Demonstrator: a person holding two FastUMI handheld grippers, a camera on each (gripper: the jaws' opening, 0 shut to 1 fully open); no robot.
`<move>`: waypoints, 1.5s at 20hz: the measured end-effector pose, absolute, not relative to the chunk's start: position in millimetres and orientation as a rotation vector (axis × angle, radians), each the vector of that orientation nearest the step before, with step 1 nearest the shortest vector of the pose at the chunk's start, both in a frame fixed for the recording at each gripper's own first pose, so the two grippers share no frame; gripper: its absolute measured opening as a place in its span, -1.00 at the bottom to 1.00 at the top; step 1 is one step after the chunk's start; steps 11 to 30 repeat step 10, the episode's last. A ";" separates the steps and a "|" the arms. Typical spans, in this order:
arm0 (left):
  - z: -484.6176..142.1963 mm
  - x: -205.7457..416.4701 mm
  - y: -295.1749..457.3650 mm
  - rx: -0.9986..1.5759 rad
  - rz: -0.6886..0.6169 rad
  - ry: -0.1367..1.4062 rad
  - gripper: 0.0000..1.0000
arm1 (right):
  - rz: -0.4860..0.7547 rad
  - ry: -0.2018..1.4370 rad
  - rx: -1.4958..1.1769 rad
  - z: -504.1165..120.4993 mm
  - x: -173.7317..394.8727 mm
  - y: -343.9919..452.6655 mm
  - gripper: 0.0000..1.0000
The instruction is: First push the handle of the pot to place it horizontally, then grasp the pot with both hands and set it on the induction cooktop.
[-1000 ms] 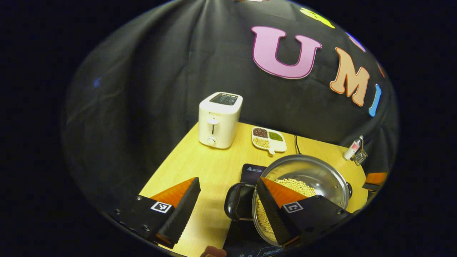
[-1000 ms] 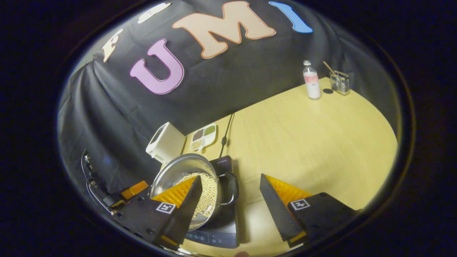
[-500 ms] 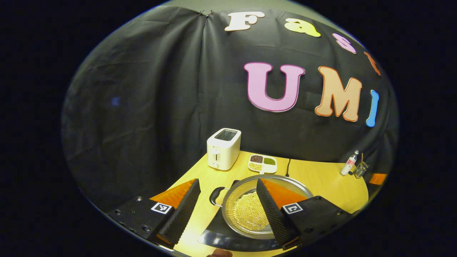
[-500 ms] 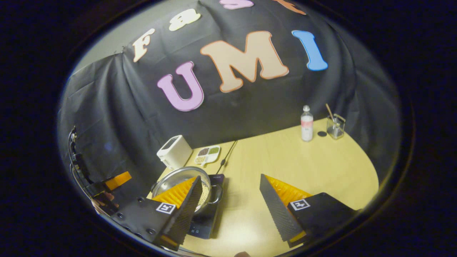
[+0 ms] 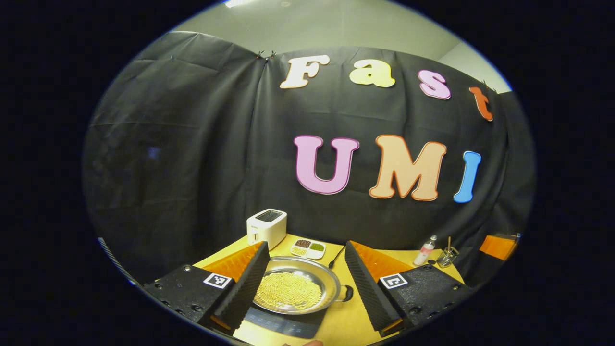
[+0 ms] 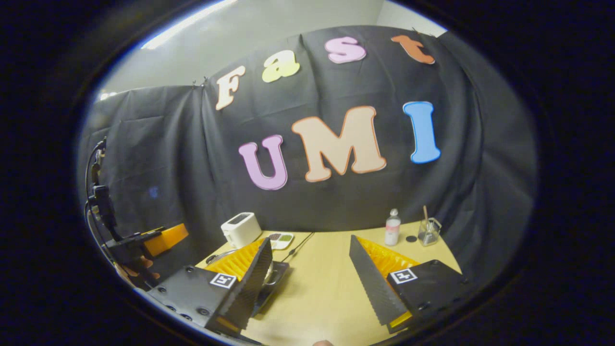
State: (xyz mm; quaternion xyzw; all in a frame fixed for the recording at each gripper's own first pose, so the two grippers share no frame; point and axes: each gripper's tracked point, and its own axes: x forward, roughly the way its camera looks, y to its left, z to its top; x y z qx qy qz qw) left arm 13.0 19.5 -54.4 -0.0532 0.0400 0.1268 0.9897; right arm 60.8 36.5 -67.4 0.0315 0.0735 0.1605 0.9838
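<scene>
Pot (image 5: pixel 295 290) of pale beans on cooktop (image 5: pixel 283 323) at lower centre, divided dish (image 5: pixel 308 248) of grains behind, both tongs (image 5: pixel 302 283) (image 6: pixel 310 283) spread apart, empty.

Staged kitchen set in a recording booth: black cloth wall (image 5: pixel 192 144) behind a wooden table (image 6: pixel 326 288). Beyond the fingers stand a toaster (image 5: pixel 266 228), divided bean dish (image 5: pixel 308 248), induction cooktop (image 5: pixel 283 322), bottle (image 6: pixel 392 227) and glass beaker (image 6: pixel 428 231).

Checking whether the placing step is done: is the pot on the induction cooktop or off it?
On it. In the left gripper view the pot, holding pale beans, sits level on the dark induction cooktop.
</scene>
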 end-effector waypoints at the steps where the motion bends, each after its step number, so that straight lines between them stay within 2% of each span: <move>1: -48.4 8.6 9.7 -0.085 0.262 0.063 0.92 | 0.321 0.124 0.060 -58.1 55.6 28.1 0.82; 2: -41.1 4.2 1.8 -0.062 0.270 0.041 0.86 | 0.314 0.102 0.051 -51.6 50.2 17.5 0.82; 4: -29.1 -2.6 -17.5 -0.026 0.275 -0.002 0.86 | 0.294 0.067 0.018 -39.4 44.0 -3.9 0.83; 6: -22.2 -8.5 -35.0 0.012 0.267 -0.022 0.99 | 0.260 0.053 -0.014 -34.4 39.0 -26.3 0.82; 8: -17.2 -11.1 -52.1 0.032 0.246 -0.028 0.86 | 0.213 0.057 -0.039 -32.7 35.1 -50.1 0.82; 9: -17.8 -11.7 -60.5 0.034 0.234 -0.025 0.92 | 0.190 0.064 -0.046 -33.1 32.9 -61.2 0.99; 10: -19.0 -12.0 -69.1 0.031 0.220 -0.018 0.92 | 0.165 0.070 -0.055 -34.5 30.8 -71.4 1.00; 30: -19.0 -12.0 -69.1 0.031 0.220 -0.018 0.92 | 0.165 0.070 -0.055 -34.5 30.8 -71.4 1.00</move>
